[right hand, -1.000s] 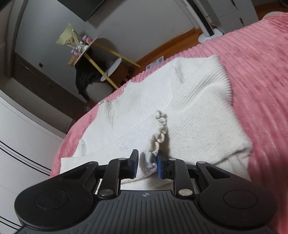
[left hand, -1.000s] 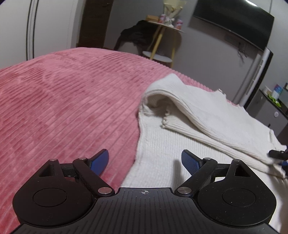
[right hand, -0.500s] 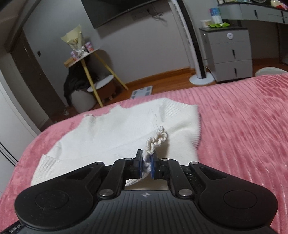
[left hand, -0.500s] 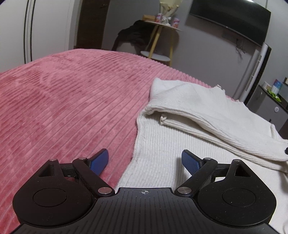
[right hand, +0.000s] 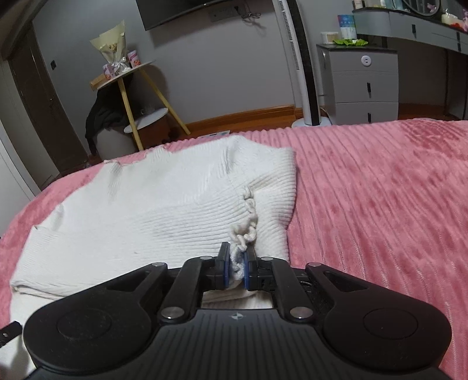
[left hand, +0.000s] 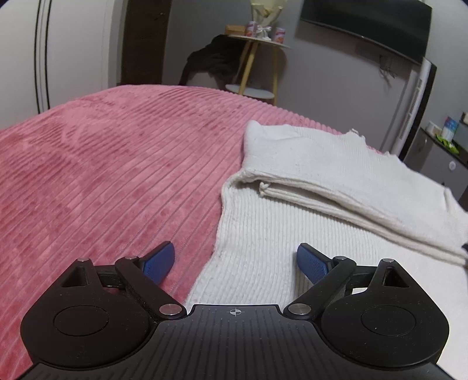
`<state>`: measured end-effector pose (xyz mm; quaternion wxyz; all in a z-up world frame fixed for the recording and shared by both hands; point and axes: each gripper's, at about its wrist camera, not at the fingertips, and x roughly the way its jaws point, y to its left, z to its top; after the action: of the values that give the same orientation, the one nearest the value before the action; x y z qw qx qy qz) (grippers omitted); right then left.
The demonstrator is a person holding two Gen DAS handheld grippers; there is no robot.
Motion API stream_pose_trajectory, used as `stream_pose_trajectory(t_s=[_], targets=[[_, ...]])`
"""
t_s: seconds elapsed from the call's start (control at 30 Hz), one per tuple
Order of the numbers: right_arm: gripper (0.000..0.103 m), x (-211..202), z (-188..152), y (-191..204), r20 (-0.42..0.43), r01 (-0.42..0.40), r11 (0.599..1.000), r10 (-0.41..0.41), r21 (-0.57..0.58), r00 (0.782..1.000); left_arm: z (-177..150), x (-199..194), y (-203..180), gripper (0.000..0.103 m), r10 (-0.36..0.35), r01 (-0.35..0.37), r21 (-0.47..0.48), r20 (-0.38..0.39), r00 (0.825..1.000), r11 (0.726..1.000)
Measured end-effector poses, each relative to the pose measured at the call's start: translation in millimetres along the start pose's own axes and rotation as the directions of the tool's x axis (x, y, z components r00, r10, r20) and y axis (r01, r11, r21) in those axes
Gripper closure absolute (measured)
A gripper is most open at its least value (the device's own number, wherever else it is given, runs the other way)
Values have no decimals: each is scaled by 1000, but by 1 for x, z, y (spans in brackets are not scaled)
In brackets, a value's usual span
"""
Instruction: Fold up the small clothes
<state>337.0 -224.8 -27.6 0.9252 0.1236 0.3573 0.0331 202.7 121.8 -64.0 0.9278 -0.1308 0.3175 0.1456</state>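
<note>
A cream ribbed knit garment [left hand: 292, 222] lies on the pink ribbed bedspread [left hand: 111, 163], with one part folded over the body into a flat layer [left hand: 345, 169]. My left gripper [left hand: 235, 260] is open and empty, low over the garment's left edge. One of its blue fingers is over the bedspread, the other over the knit. In the right wrist view the garment [right hand: 152, 210] lies ahead, and my right gripper [right hand: 236, 264] is shut on its frilly scalloped edge [right hand: 247, 231] near the garment's near right corner.
Beyond the bed stand a yellow-legged side table [right hand: 137, 96] with a bouquet and dark clothing draped on it, a white tower fan [right hand: 301, 64], a grey drawer unit [right hand: 362, 84] and a wall TV [left hand: 365, 26]. Pink bedspread [right hand: 380, 204] extends right of the garment.
My right gripper has carried the frilly edge across, laying the folded part down flat over the body. My left gripper stayed open and shifted only slightly.
</note>
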Motion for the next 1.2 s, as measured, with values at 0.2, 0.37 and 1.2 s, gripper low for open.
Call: stream_pose_trajectory(t_s=[0.2, 0.37, 1.2], targets=[[90, -16, 13, 4, -54, 43, 999, -43, -9, 998, 0, -6, -4, 5, -4, 5, 47, -32, 999, 999], [49, -55, -8, 12, -62, 167, 980, -174, -107, 983, 4, -15, -3, 3, 41, -38, 33, -108, 993, 999], [70, -185, -135, -20, -367, -31, 997, 57, 77, 928, -43, -101, 8, 3, 89, -88, 14, -237, 967, 996]])
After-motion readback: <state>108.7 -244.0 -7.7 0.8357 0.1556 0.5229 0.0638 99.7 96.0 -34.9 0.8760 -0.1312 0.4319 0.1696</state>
